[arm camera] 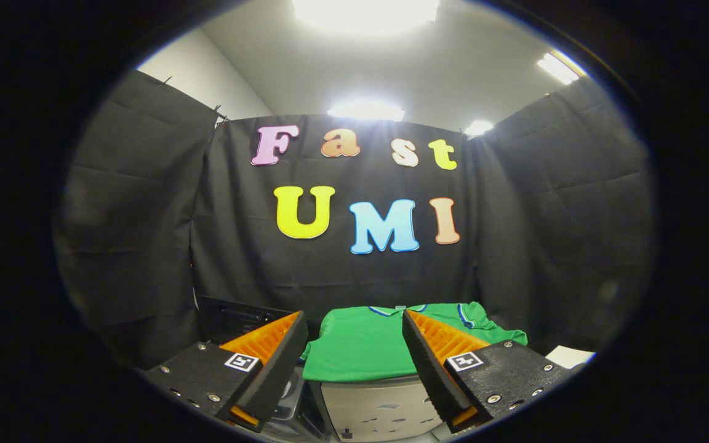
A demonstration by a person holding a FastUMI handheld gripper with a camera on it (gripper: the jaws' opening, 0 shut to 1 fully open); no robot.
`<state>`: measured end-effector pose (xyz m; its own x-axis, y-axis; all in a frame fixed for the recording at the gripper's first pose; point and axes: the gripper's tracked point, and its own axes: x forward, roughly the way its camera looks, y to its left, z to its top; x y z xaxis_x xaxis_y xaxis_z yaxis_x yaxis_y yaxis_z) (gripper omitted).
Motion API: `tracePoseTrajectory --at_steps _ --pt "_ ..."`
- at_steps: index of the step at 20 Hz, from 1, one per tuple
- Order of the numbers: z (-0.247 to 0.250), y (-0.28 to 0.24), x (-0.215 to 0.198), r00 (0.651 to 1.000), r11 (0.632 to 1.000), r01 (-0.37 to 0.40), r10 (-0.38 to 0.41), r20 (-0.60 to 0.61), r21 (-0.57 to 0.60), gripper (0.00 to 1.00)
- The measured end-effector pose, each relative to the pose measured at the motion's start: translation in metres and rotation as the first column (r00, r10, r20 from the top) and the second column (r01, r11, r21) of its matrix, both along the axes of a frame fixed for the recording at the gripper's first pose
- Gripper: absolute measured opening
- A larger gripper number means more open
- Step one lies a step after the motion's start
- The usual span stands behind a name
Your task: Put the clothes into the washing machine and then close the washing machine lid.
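Green shirt [360,344] lies flat, collar away, beyond the spread, empty gripper [354,320].

shirt [360,344]: soft matt knit cloth, lying smooth ahead of my parted fingers
box [379,409]: pale, hard, smooth top under the shirt, slight sheen
gripper [354,323]: my fingers' inner faces ribbed; mounts rough, matt, with shiny metal screws
wall [145,234]: matt woven cloth, creased
ceiling [342,67]: smooth, matt
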<state>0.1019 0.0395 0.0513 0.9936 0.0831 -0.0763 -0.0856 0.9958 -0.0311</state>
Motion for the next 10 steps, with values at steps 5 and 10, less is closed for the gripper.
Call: tracePoseTrajectory --at_steps 5,10 --pt "0.017 -0.025 0.059 1.000 1.000 0.007 -0.007 -0.019 0.000 0.95" --pt "0.003 -0.046 0.113 0.995 0.999 -0.015 0.012 -0.102 -0.032 0.95"
